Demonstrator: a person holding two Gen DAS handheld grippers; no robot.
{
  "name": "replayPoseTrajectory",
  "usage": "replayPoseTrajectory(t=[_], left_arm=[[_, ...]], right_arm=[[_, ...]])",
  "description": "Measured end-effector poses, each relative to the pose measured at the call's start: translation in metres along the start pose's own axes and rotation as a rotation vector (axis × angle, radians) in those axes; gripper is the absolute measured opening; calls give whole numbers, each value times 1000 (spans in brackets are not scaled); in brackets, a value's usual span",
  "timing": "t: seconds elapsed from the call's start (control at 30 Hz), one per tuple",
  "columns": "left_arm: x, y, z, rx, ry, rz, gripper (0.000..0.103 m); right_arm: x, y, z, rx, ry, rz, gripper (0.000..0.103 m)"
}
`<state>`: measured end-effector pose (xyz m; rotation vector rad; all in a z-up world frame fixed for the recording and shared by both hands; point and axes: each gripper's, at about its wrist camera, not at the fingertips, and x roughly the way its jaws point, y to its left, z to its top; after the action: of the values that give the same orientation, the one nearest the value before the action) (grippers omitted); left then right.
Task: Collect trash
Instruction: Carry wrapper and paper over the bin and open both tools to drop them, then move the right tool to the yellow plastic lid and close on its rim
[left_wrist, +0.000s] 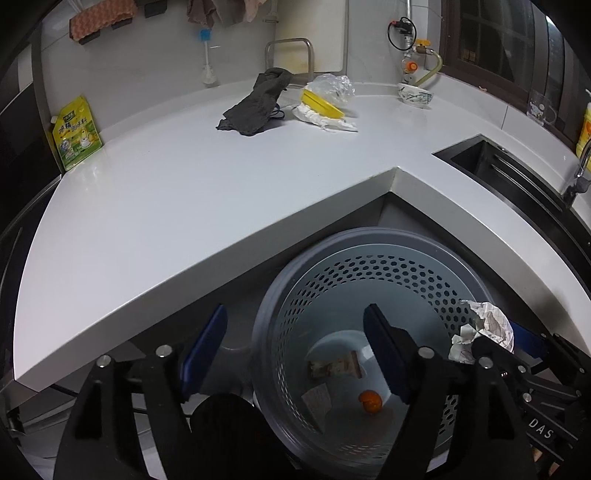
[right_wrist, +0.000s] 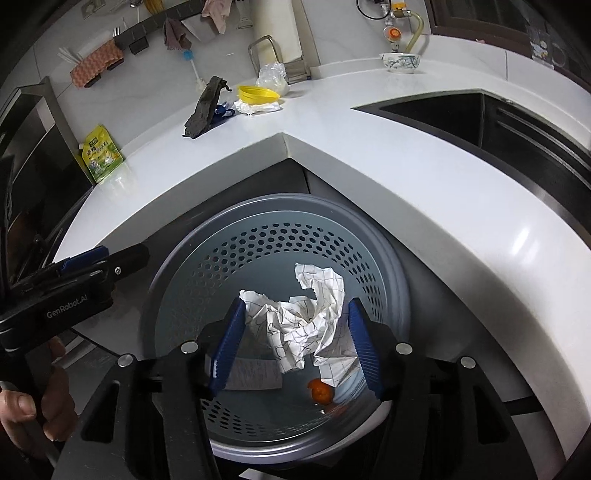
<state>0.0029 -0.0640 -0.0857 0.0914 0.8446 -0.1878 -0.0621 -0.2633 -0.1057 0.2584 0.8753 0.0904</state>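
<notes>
The right gripper (right_wrist: 295, 343) is hanging directly over the mouth of the perforated grey bin (right_wrist: 184, 258), which is filling the lower centre of the right wrist view. A crumpled sheet of gridded paper (right_wrist: 306, 317) is sitting between its blue pads (right_wrist: 229, 343); the jaws are standing parted, and whether the pads are pressing the paper at all cannot be told, though it appears loose. The paper's longer extent is running up toward the upper right of the frame, with the bin floor straight below it.

The left gripper (left_wrist: 295, 350) is standing wide with nothing between its jaws, also above the bin, at the lower centre of the left wrist view. On the bin floor an orange scrap (left_wrist: 369, 400) and paper slips (left_wrist: 334, 365) are lying.

In judgement, the paper needs only to fall clear; no sideways correction appears necessary. Further litter, a white wrapper (left_wrist: 325, 118) beneath a yellow lid (left_wrist: 321, 103), is waiting in the upper centre on the countertop (left_wrist: 184, 192), roughly equally far from both hands.
</notes>
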Motion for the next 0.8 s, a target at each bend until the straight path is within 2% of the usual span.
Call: replayPoseTrajectory(t=[0.5,0.8], left_arm=[[-1,4,2,-16,-7,4,82],[-8,9,17,-29,-45,5,86]], right_arm=[[0,5,0,-17,-3,25,60],[-3,5,13,-15,-24,44,61]])
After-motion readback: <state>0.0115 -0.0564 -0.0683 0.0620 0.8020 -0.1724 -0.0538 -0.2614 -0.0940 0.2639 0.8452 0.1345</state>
